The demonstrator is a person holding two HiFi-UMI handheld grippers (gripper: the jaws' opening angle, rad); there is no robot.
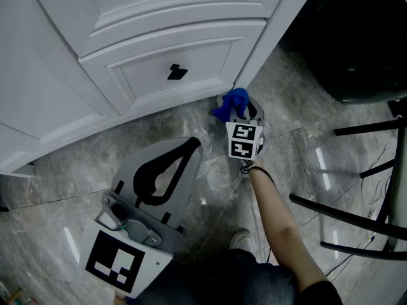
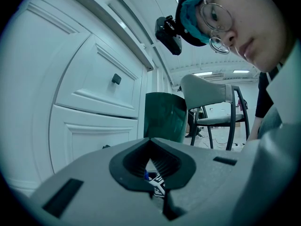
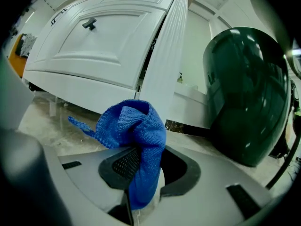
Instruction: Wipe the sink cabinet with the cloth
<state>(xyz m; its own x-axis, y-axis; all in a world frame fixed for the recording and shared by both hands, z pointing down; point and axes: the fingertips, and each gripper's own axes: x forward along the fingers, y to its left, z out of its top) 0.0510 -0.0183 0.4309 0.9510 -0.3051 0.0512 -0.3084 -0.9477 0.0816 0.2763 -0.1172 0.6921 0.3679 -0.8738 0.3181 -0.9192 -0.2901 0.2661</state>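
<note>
Panelled white sink cabinet (image 1: 159, 75): right gripper (image 1: 243, 114) jaws pinch knitted blue cloth (image 1: 230, 101); left gripper (image 1: 193, 146) jaws closed.

Grey marble floor (image 1: 63, 189), white sink cabinet (image 1: 159, 62), dark green bin (image 3: 244, 88)

The lower end of the cloth (image 3: 136, 126) is hidden between the right tongs (image 3: 146, 167); the sink cabinet (image 1: 159, 75) is cropped above.

Under me lies a grey marble floor (image 1: 299, 145), glossy, with streaks of reflected light. A dark green bin (image 3: 244, 93) stands on it, rounded and shiny. Near it is a chair (image 2: 211, 98) with a pale seat and thin black legs. The toe of my pale shoe (image 1: 241, 239) shows on the marble.
</note>
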